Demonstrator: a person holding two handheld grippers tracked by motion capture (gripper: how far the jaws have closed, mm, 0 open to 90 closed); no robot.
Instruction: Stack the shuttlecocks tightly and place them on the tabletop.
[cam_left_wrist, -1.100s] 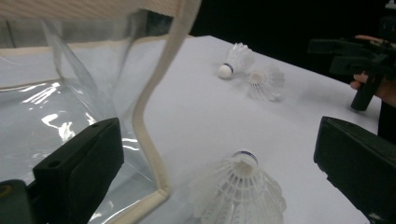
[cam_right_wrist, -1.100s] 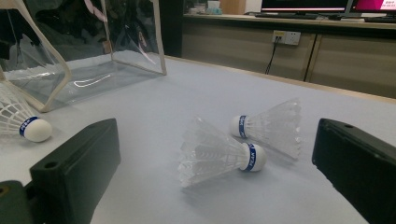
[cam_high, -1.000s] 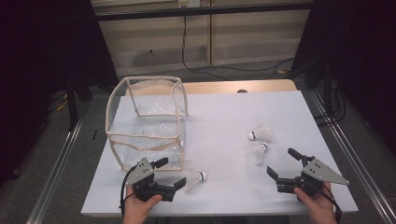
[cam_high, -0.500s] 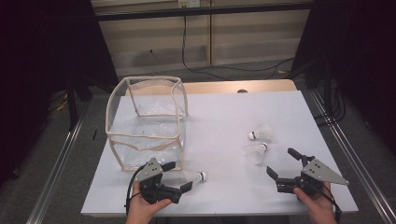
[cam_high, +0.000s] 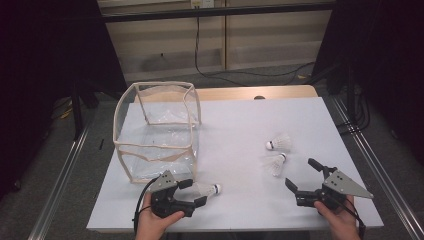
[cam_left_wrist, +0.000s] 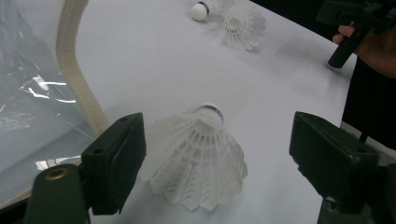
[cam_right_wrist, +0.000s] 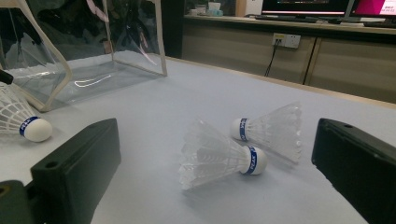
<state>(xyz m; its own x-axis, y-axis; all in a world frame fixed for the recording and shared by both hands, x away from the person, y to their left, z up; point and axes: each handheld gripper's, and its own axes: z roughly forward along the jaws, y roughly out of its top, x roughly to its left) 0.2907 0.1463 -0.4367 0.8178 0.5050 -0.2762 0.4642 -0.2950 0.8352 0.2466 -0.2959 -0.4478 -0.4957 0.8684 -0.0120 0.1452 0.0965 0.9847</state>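
Observation:
A white shuttlecock (cam_high: 207, 190) with a blue band lies near the table's front edge, beside the clear box (cam_high: 152, 146). My left gripper (cam_high: 194, 192) straddles its feather skirt. In the left gripper view the shuttlecock (cam_left_wrist: 201, 158) sits between the jaws, cork end pointing away. The left pad (cam_left_wrist: 116, 158) is close to the feathers and the right pad (cam_left_wrist: 327, 154) stands well off. The jaws have just been closing, with the shuttlecock between them but not pressed. My right gripper (cam_high: 301, 173) is open at the front right, holding nothing. Two more shuttlecocks (cam_right_wrist: 219, 156) (cam_right_wrist: 271, 128) lie just beyond it.
The clear plastic box, edged in beige trim (cam_left_wrist: 77, 79), stands at the table's left with its top open. The pair of shuttlecocks (cam_high: 280, 143) (cam_high: 275, 164) lies right of centre. The white table top (cam_high: 240, 125) ends just behind both hands.
My left gripper has slid right along the front edge until its jaws straddle the near shuttlecock, and the jaws have narrowed. The right gripper and the other shuttlecocks have stayed put.

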